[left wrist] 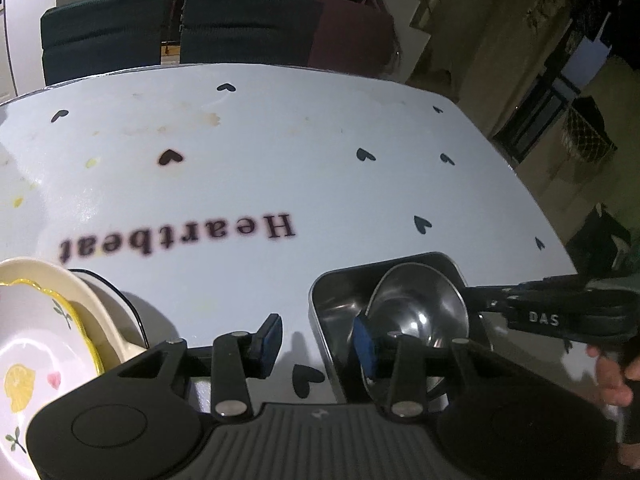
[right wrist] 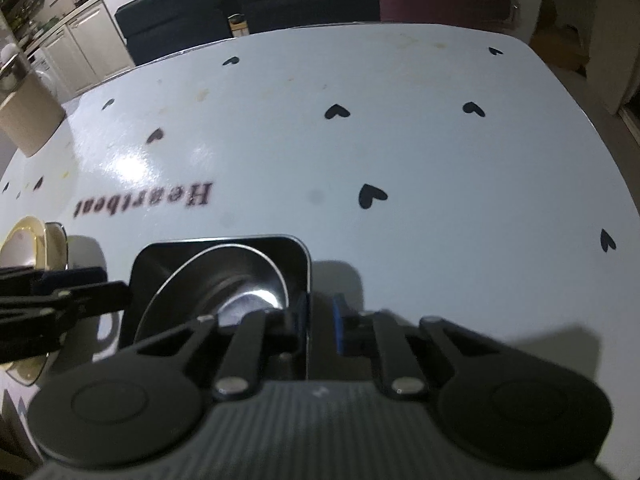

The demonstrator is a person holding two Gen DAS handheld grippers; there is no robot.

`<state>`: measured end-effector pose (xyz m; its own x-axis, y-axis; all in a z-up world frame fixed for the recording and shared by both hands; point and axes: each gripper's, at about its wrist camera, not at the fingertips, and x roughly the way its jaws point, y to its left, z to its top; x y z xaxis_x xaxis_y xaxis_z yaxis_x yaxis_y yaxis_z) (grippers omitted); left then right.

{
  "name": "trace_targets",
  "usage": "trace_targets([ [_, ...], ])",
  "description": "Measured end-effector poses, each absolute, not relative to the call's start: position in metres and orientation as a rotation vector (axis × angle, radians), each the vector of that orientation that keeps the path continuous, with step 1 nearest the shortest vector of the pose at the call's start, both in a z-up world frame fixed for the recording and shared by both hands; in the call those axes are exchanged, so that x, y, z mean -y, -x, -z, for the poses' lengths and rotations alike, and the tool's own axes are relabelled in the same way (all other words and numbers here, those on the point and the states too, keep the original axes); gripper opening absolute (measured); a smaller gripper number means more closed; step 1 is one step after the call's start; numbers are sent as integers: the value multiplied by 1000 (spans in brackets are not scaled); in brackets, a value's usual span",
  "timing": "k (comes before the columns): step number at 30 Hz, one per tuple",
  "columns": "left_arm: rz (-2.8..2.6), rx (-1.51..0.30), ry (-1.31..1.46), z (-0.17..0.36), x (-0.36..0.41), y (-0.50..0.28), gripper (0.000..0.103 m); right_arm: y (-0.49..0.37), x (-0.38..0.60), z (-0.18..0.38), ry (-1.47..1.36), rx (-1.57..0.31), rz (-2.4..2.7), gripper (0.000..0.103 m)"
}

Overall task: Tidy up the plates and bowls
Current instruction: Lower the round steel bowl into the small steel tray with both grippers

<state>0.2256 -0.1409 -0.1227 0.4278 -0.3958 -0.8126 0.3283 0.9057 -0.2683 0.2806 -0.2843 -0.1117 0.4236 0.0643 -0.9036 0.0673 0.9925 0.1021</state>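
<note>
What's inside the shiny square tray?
A round steel bowl sits tilted inside the tray. The bowl and the tongs cover much of the tray's bottom, so anything beneath is hidden.

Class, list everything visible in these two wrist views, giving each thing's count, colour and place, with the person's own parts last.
table: one, white with black hearts, fills both views
steel tray: one, silver, near table edge
steel bowl: one, silver, tilted inside the tray
ceramic dishes: stack, count unclear, cream and lemon-print, left of tray
chairs: three, two dark, one maroon, beyond table
box: one, beige, table's far left
left claw: one, black, blue pads, open astride tray's left wall
right claw: one, black, blue pads, shut on tray's right wall
hand: one, behind right claw
</note>
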Motion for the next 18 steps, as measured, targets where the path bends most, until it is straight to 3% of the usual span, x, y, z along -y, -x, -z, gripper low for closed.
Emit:
trace_targets([
  [3, 446, -1040, 57, 126, 143, -227, 39, -278, 282, 113, -117, -1143, -20, 8],
  [10, 454, -1076, 25, 135, 150, -228, 21, -274, 277, 115, -105, -1156, -36, 6],
  [18, 469, -1110, 39, 140, 152, -226, 19, -275, 286, 120, -145, -1162, -54, 5],
])
